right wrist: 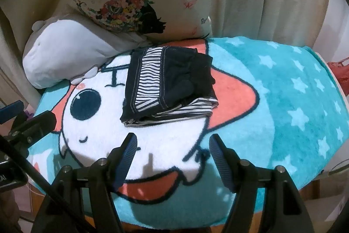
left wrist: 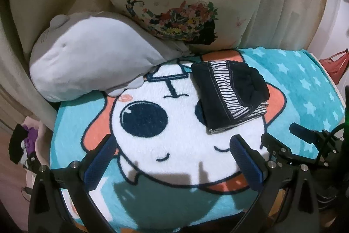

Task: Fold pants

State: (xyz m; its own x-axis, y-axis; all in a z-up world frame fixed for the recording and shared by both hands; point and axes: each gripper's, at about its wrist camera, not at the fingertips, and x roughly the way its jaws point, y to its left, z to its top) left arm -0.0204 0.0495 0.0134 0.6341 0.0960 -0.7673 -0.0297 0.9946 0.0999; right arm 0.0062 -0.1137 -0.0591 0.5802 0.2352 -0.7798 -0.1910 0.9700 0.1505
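The dark navy pants (left wrist: 231,93) with a striped lining lie folded into a small bundle on the cartoon blanket (left wrist: 174,123). In the right wrist view the pants (right wrist: 170,86) lie just beyond my fingers. My left gripper (left wrist: 172,152) is open and empty, hovering over the blanket to the near left of the pants. My right gripper (right wrist: 173,151) is open and empty, just short of the bundle's near edge. The right gripper also shows at the right of the left wrist view (left wrist: 305,141).
A grey and white plush toy (left wrist: 87,62) and a floral cushion (left wrist: 185,1) lie at the back of the blanket against a cream sofa back (left wrist: 294,3). A red item (left wrist: 336,64) sits off the right edge. Dark clutter (left wrist: 21,145) lies on the floor at left.
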